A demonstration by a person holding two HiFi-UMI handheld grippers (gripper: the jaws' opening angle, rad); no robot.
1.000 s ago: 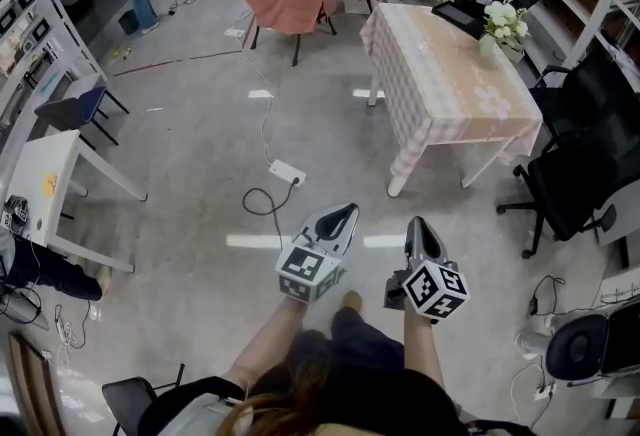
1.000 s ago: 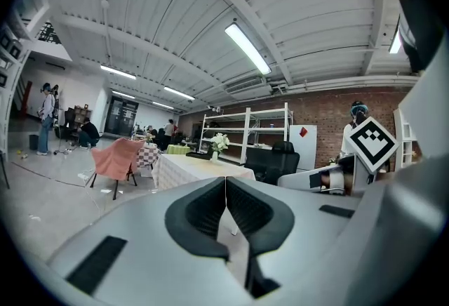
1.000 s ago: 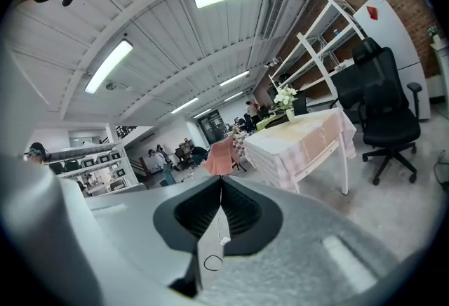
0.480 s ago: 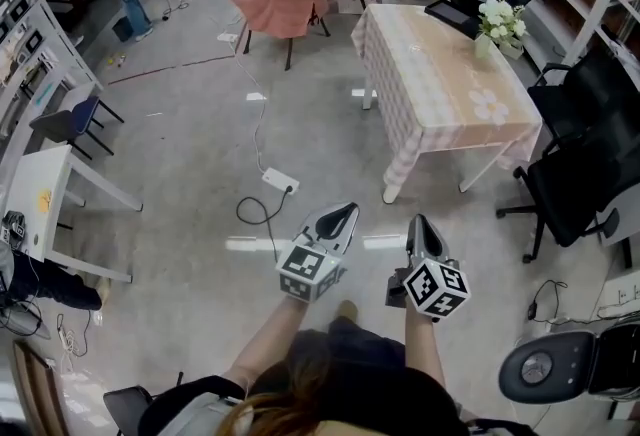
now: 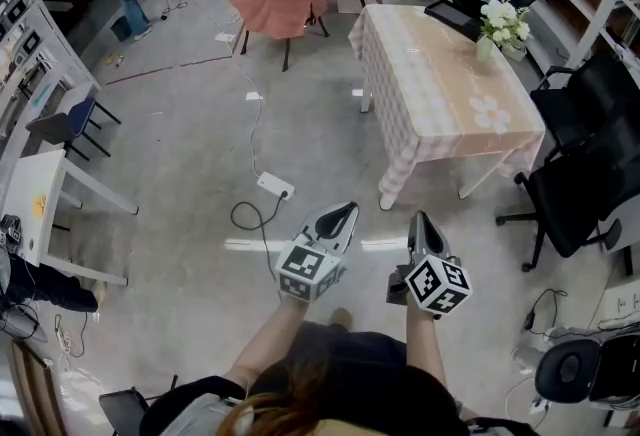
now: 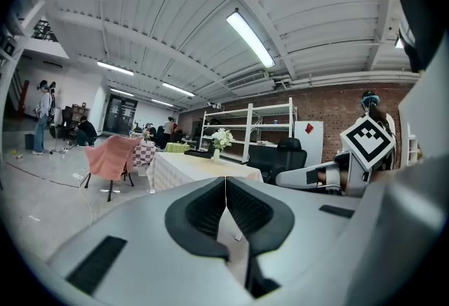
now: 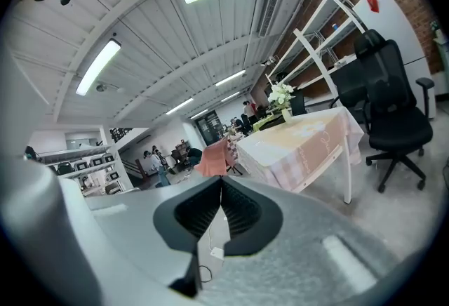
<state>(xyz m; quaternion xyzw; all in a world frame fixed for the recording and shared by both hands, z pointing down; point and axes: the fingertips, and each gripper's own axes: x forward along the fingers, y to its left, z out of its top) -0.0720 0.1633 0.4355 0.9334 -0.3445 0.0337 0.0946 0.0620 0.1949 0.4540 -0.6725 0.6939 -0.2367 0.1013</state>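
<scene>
The grey left gripper and grey right gripper are held side by side, each with jaws pressed together on nothing; the white rectangular power strip is seen on the glossy grey floor beyond the left gripper

The head view looks steeply down from above, with the clothed table ahead and to the right. Both gripper views sit low, tilted upward — each faces that same table, well off.
</scene>
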